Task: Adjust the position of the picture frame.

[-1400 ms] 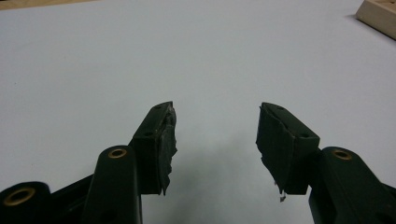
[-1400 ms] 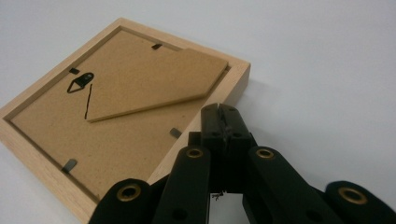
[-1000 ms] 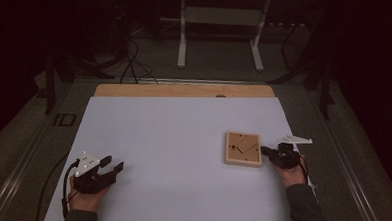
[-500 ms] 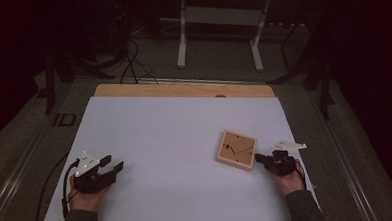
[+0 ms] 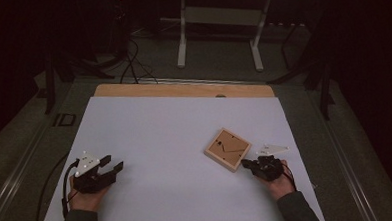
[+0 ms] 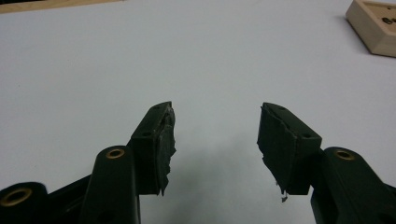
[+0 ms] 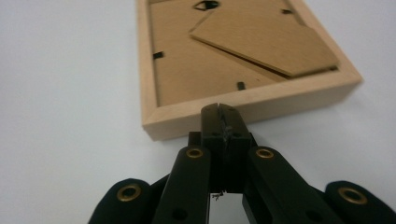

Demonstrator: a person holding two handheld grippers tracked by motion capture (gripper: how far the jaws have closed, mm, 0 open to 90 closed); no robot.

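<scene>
A square wooden picture frame [image 5: 228, 149] lies back side up on the white table [image 5: 184, 121], right of centre, turned like a diamond. Its cardboard back and folded stand [image 7: 261, 44] show in the right gripper view. My right gripper [image 5: 245, 163] is shut with nothing between its jaws, and its tip [image 7: 219, 108] rests against the frame's near edge. My left gripper [image 5: 113, 162] sits at the near left, open, jaws apart over bare table [image 6: 215, 116]. The frame's corner [image 6: 376, 25] shows far off at the upper right of the left gripper view.
A wooden strip [image 5: 183, 89] runs along the table's far edge. Beyond it stand the white legs of a metal stand [image 5: 181, 56] and cables [image 5: 132, 68] on the dark floor. A person's hands hold both grippers near the front edge.
My right gripper has slid left and toward the near edge, jaws shut. The frame has shifted left and turned from nearly square-on to a diamond. The left gripper has stayed put.
</scene>
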